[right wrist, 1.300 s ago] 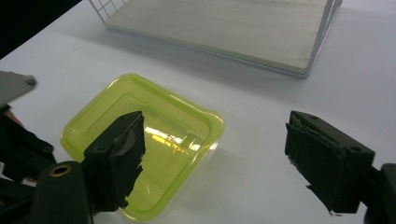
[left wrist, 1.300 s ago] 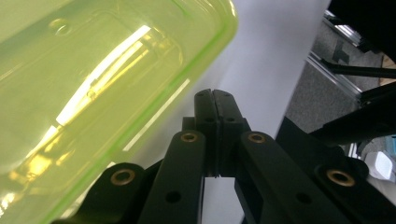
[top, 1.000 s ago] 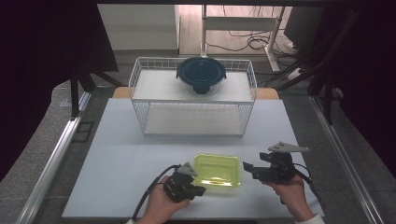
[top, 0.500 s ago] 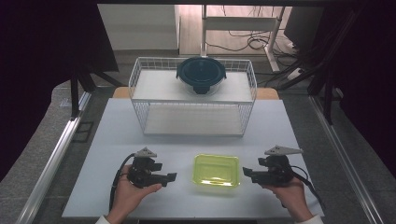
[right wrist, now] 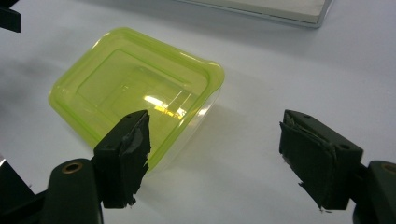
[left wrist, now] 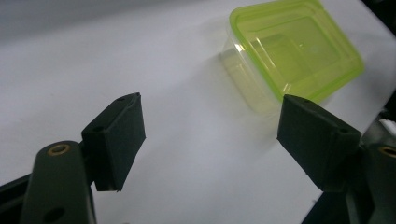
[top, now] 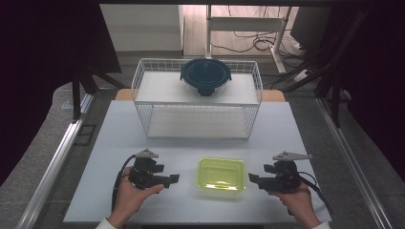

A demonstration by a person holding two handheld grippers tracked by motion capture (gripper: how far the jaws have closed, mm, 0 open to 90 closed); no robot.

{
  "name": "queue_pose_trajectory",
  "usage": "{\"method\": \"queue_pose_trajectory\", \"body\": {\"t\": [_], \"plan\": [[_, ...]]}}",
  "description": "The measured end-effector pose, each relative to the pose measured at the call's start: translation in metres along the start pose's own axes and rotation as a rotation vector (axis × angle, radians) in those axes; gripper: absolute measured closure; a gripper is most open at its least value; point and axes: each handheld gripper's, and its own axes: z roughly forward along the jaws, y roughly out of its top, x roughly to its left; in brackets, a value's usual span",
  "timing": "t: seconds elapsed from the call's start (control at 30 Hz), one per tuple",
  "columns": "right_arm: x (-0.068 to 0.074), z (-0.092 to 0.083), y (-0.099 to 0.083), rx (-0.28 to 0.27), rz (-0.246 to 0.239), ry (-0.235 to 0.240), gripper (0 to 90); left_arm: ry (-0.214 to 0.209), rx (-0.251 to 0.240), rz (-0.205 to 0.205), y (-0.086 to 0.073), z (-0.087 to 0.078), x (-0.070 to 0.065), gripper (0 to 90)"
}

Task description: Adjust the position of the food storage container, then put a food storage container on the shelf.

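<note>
A: Looking at the front of the table (top: 119, 143): green container (top: 221, 173) sits near the front edge, about mid-width, w/ a gripper on each side. Neither touches it.

B: Left gripper (top: 173, 179)?

A: Jaws have just been opening, now spread wide, nothing between them. It's just left of the container, jaws pointing at it, hand under it near the front edge. In the left gripper view (left wrist: 210, 135) the container (left wrist: 299, 51) lies beyond the pads, apart from them.

B: And the right gripper (top: 252, 178)?

A: Also spread, empty, pointing at the container's right side, a small gap left. In the right gripper view (right wrist: 215, 149) the container (right wrist: 135, 88) lies ahead and toward the left pad, no contact I can see.

B: Anything in the way?

A: Not near the container. A white wire basket (top: 198, 98) stands across the far edge, mesh walls, well apart from the container. A round dark-lidded bowl (top: 206, 75) sits on top of it toward the back. Bare white tabletop between basket and container, and out to the left and right edges.

B: Materials?

A: Container is translucent lime-green plastic, rectangular w/ rounded corners, stepped lid, glossy. Jaw pads are matte black blocks; the right gripper's pads (right wrist: 128, 154) look frayed at the edges. Tabletop smooth, matte.
</note>
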Motion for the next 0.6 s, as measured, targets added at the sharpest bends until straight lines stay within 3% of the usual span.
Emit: {"method": "queue_pose_trajectory", "body": {"t": [0.27,0.6], "plan": [[-0.0006,-0.0025,0.0004,-0.019,0.02,0.034,26.8,-0.02,-0.015,-0.02,0.0012,-0.0035,0.0003,21.7],[-0.0035,-0.0002,-0.0005,-0.022,0.087,0.094,29.1,-0.094,-0.024,-0.05,0.0089,0.0057,-0.0036,21.8]]}}
